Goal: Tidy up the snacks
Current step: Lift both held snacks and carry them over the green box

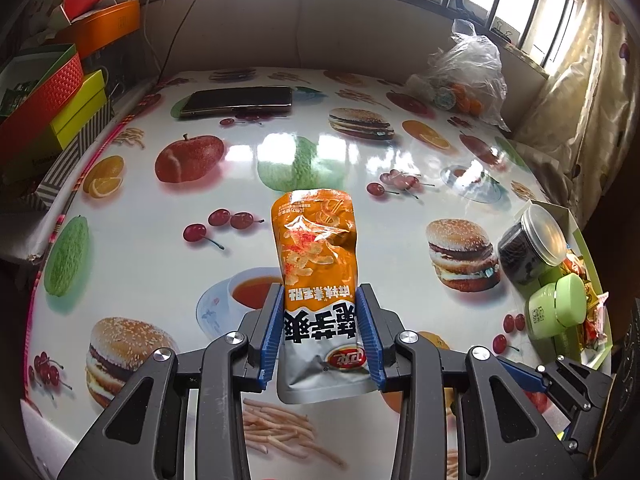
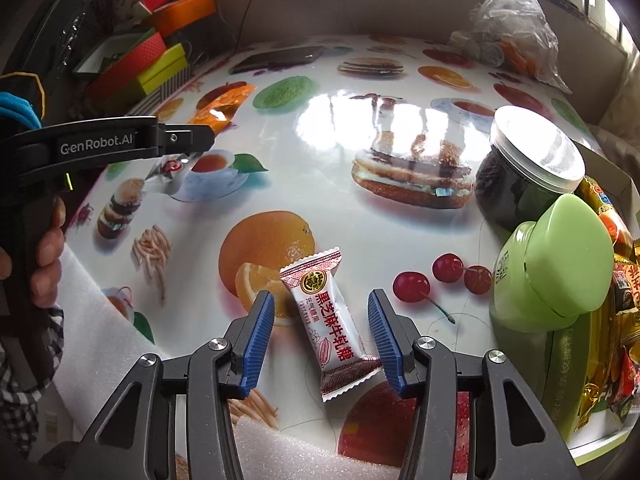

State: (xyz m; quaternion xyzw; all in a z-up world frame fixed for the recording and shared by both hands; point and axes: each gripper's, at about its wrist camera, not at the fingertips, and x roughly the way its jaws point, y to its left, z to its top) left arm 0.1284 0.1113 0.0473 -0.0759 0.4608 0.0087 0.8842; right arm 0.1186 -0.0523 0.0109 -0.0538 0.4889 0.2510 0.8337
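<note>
A: Between the blue pads of the left hand-held gripper (image 1: 322,328) sits an orange snack pouch (image 1: 318,276), clenched at its lower half and raised clear of the bench (image 1: 280,152). Why hold it up like that?

B: My guess is that it's waiting its turn. Pinched by the sides, the pouch stands out ahead of the pads, toward twelve o'clock, so it can go straight into the green tray (image 1: 570,216) at three o'clock in that view.

A: And the right hand-held gripper (image 2: 322,330)?

B: Released. Its jaws stand apart, with a white-and-red candy (image 2: 330,324) lying flat on the bench between them. The left pad is clear of it, and I can't tell whether the right one brushes the wrapper's crimped end near five o'clock. No grip, at any rate.

A: Is the candy out of the tray on purpose?

B: Hard to say. It lies loose on the printed cloth at about nine o'clock from the green jar (image 2: 548,264), which sits tipped on its side at the tray's edge, beside the dark jar (image 2: 520,176) with the pale lid. More wrapped snacks (image 2: 618,280) are heaped behind them, so the tray looks like the collecting place.

A: So the candy still has to go in?

B: I'd judge so, and the pouch too. The jaws already straddle the candy lengthwise-on, ready to close across its narrow width.
</note>
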